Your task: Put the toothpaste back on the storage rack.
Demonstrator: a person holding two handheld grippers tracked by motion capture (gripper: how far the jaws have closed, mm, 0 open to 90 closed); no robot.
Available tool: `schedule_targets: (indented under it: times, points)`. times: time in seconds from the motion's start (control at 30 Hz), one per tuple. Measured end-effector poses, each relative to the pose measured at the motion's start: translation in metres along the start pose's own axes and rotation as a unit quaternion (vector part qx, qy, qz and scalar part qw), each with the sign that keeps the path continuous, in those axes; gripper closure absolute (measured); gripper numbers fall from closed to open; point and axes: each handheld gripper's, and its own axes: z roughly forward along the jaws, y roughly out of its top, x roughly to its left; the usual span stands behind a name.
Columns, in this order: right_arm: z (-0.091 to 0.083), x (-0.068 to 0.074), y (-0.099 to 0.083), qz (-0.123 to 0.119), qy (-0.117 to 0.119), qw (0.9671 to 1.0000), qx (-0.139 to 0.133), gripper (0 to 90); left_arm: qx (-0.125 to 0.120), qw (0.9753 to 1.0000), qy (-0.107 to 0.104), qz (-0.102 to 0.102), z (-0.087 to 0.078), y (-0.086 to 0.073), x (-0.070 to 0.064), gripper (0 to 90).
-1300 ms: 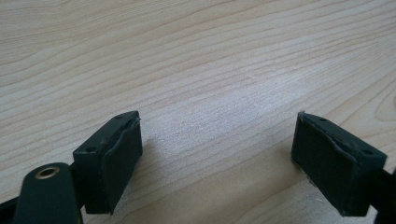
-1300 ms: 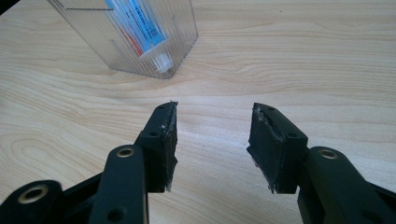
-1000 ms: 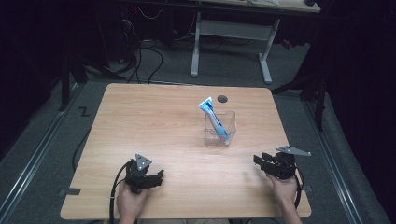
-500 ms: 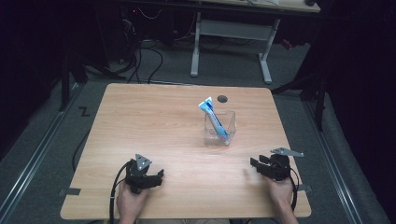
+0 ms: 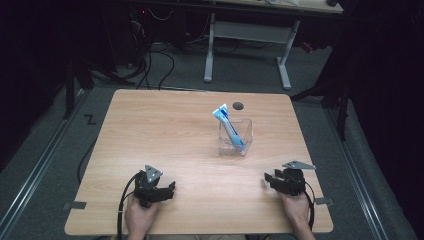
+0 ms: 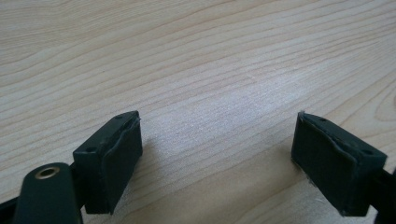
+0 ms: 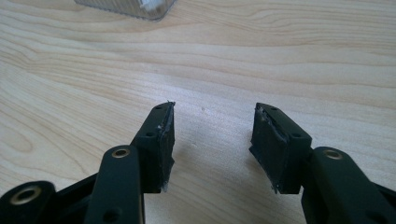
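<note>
Both the left gripper and the right gripper rest near the front edge of the wooden table with jaws spread apart and nothing between them, while the blue toothpaste tube leans tilted inside the clear square container well ahead of them

Matt pale wood-grain table; clear glossy plastic box.

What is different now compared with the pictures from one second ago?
The right gripper has moved a little to the left and nearer to the person along the wooden table. Nothing was gripped or released. The left gripper, the clear plastic container and the blue toothpaste tube in it stayed in place.
</note>
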Motion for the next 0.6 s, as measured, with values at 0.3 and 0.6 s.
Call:
schedule_targets:
  times: [0.3,0.6]
  points:
    - [0.0032,0.0029,-0.0019,-0.013,-0.011,0.9998,-0.004,48.7,0.0,1.0,-0.001,0.0,-0.0001,0.0,0.0001,16.6]
    - [0.0063,0.0098,-0.0044,-0.041,-0.028,0.9987,-0.014,46.6,0.0,1.0,0.0,0.0,-0.0001,0.0,0.0001,16.6]
